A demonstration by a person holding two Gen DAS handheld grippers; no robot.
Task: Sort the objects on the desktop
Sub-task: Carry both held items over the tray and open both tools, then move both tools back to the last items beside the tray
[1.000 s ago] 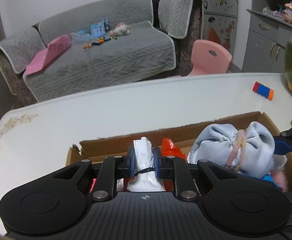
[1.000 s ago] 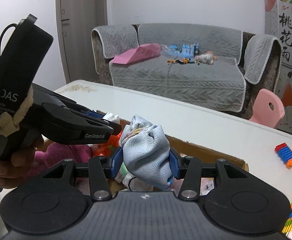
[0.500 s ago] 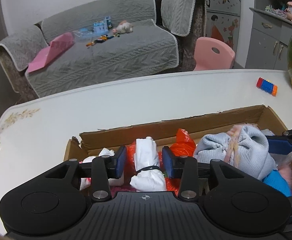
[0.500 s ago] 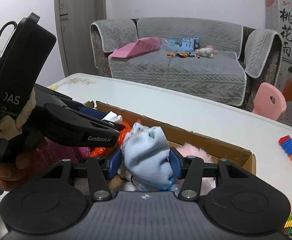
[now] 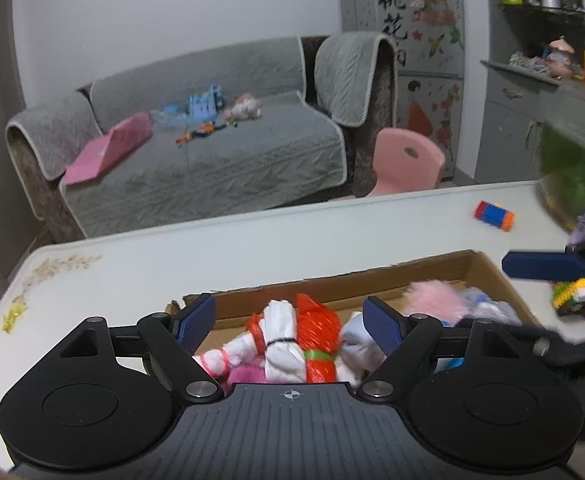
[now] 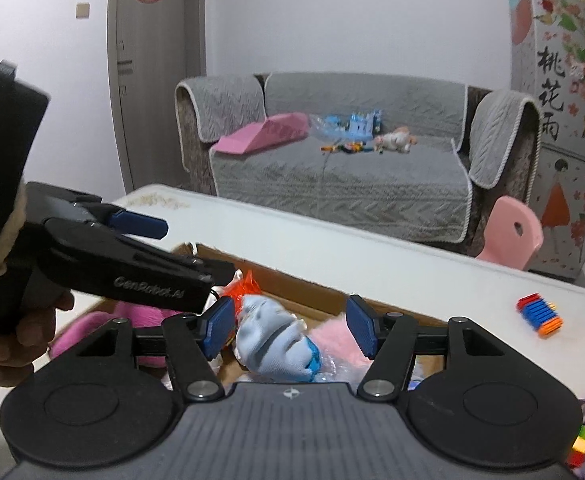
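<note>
A brown cardboard box [image 5: 332, 280] stands on the white table and holds several bundles. A white bundle tied with a black band [image 5: 280, 344] lies in it beside an orange one [image 5: 318, 328]. My left gripper [image 5: 290, 322] is open and empty above them. A light blue sock bundle [image 6: 276, 340] lies in the box next to a fluffy pink thing [image 6: 332, 340]. My right gripper [image 6: 288, 326] is open and empty above the blue bundle. The left gripper also shows in the right wrist view [image 6: 140, 248].
A block of coloured bricks [image 5: 494, 216] lies on the table [image 5: 252, 240] beyond the box. More coloured pieces [image 5: 576, 294] lie right of the box. A grey sofa [image 5: 196, 152] and a pink chair [image 5: 406, 160] stand behind the table.
My left gripper opened and let go of the white bundle, which now lies in the box. My right gripper opened and let go of the blue sock bundle. Both grippers rose.
</note>
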